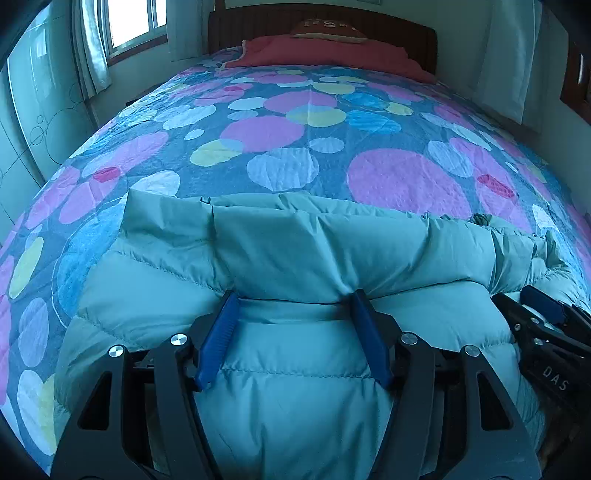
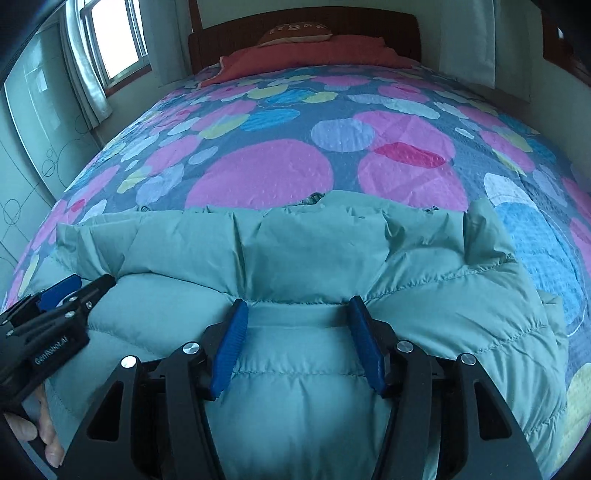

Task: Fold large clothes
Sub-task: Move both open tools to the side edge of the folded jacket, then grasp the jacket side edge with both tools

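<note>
Gripping 1 jacket [image 1: 295, 258], 2 grippers

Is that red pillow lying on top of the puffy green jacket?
No. The red pillow lies far off at the headboard, while the green jacket sits at the near end of the bed.

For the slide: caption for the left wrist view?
Left tongs pinching a fold of teal puffer jacket on a circle-patterned bedspread.
</note>
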A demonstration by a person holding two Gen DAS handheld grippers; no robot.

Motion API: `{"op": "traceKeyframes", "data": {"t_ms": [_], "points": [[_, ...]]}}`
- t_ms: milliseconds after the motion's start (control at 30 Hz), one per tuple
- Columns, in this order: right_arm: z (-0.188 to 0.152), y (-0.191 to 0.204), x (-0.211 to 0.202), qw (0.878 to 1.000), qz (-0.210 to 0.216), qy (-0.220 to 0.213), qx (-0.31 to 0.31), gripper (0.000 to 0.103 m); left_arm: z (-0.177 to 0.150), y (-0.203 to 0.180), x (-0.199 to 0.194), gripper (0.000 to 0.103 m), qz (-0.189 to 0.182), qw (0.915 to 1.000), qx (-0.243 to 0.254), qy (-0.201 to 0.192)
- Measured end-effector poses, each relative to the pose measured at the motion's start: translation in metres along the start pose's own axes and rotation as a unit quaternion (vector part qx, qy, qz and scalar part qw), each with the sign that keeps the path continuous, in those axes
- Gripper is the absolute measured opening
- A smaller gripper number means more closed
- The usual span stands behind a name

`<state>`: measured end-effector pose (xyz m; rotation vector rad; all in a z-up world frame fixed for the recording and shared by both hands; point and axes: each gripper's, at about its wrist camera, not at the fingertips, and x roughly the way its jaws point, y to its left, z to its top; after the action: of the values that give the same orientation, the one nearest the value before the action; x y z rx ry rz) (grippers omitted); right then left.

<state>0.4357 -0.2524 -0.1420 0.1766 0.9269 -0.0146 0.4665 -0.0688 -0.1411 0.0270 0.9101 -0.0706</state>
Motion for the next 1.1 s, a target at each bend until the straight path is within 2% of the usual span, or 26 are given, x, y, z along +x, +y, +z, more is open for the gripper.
{"op": "traceKeyframes", "data": {"t_ms": [167, 300, 400, 533, 700, 800, 900, 933, 1000, 1067, 1100], "points": [[-0.015, -0.022, -0.046, 0.999, 0.003, -0.034, 0.030, 0.056, -0.012, 0.030, -0.035, 0.062, -0.021, 0.9986, -0.047, -0.012], [-0.040, -0.054, -0.085, 0.997, -0.010, -0.047, 0.065, 0.060, -0.044, 0.073, -0.076, 0.063, -0.022, 0.9941, -0.103, -0.028], [-0.066, -0.084, -0.111, 0.993, -0.025, -0.055, 0.106, 0.062, -0.078, 0.110, -0.106, 0.065, -0.011, 0.9861, -0.162, -0.033], [-0.101, -0.119, -0.130, 0.983, -0.035, -0.049, 0.173, 0.063, -0.123, 0.147, -0.130, 0.066, -0.002, 0.9724, -0.232, -0.020], [-0.134, -0.137, -0.123, 0.970, -0.015, -0.026, 0.242, 0.064, -0.161, 0.162, -0.127, 0.072, -0.034, 0.9552, -0.293, 0.028], [-0.140, -0.137, -0.117, 0.961, 0.020, -0.027, 0.273, 0.064, -0.163, 0.152, -0.118, 0.073, -0.059, 0.9515, -0.300, 0.033], [-0.137, -0.136, -0.108, 0.951, 0.051, -0.036, 0.303, 0.064, -0.158, 0.144, -0.108, 0.073, -0.063, 0.9502, -0.304, 0.027], [-0.137, -0.136, -0.105, 0.949, 0.053, -0.036, 0.309, 0.064, -0.158, 0.142, -0.106, 0.070, -0.061, 0.9489, -0.309, 0.025], [-0.136, -0.135, -0.099, 0.948, 0.050, -0.033, 0.313, 0.060, -0.156, 0.141, -0.103, 0.056, -0.058, 0.9482, -0.312, 0.019], [-0.138, -0.135, -0.096, 0.947, 0.055, -0.034, 0.313, 0.041, -0.154, 0.139, -0.099, 0.031, -0.077, 0.9471, -0.311, 0.016], [-0.139, -0.135, -0.096, 0.947, 0.061, -0.038, 0.314, 0.036, -0.154, 0.139, -0.098, 0.027, -0.085, 0.9465, -0.311, 0.017]]}}
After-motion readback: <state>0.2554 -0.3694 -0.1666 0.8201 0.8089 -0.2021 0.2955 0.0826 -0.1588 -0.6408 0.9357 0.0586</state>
